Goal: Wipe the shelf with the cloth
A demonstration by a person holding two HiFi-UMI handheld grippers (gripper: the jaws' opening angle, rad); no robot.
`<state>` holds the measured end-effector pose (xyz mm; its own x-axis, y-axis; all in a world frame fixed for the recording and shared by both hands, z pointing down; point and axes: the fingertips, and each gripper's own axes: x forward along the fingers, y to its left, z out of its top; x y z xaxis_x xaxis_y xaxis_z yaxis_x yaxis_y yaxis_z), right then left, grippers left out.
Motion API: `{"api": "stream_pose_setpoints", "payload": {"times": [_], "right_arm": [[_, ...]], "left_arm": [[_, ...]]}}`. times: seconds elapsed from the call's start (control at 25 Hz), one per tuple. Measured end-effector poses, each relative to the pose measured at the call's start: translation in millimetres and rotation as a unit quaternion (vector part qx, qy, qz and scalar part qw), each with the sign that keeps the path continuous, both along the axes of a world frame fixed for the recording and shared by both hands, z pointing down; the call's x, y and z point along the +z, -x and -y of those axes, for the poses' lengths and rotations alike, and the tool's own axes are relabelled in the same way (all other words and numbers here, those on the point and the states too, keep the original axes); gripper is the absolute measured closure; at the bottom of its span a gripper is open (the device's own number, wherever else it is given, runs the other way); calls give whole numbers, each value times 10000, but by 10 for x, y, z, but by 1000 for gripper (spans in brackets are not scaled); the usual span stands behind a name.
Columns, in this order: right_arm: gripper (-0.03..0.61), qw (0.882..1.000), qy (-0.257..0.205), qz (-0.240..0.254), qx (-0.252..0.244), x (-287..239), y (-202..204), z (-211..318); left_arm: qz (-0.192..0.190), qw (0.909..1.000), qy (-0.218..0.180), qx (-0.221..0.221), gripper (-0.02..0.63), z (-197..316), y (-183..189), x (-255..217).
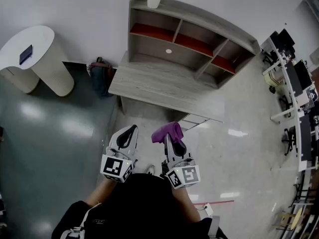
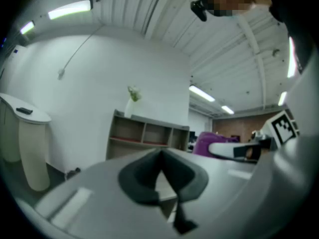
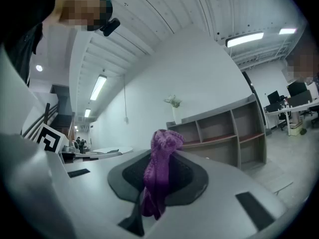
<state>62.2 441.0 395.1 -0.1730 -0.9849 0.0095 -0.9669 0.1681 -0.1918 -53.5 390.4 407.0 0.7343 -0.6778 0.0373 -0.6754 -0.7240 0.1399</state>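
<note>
Only your head view gives the layout. The shelf [image 1: 192,41] stands against the wall ahead, its wide worktop [image 1: 159,83] juts toward you, and bare floor [image 1: 224,148] lies between it and both tools.

The gripper views give what that view cannot — the jaws up close. In the right gripper view, your right tool [image 3: 159,178] is clamped on the purple cloth [image 3: 160,158], which bunches above the jaws and hangs down below them. In the left gripper view, your left tool [image 2: 160,156] has its jaws pressed together with nothing between them. Past it you can see the cloth and the right tool just beside it.

From the head view, you hold the two tools side by side, close to your body and well apart from the shelf — the cloth touches no part of it.

A white round table [image 1: 30,44] stands off to your left. A dark bag [image 1: 101,76] sits on the floor by the worktop's left end, and office desks [image 1: 294,83] line the right edge.
</note>
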Motion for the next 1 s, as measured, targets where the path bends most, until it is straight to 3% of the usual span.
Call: {"api": "stream_pose_setpoints", "payload": {"times": [0.48, 0.76, 1.0], "right_arm": [[520, 9999, -67, 88, -110, -15, 163, 31], [520, 9999, -12, 89, -135, 22, 394, 224], [520, 9999, -12, 111, 132, 75, 555, 465]], "left_arm": [[-4, 10000, 7, 97, 611, 13, 99, 35], [-51, 9999, 55, 143, 611, 200, 366, 85], [-70, 9995, 61, 308, 611, 422, 640, 150]]}}
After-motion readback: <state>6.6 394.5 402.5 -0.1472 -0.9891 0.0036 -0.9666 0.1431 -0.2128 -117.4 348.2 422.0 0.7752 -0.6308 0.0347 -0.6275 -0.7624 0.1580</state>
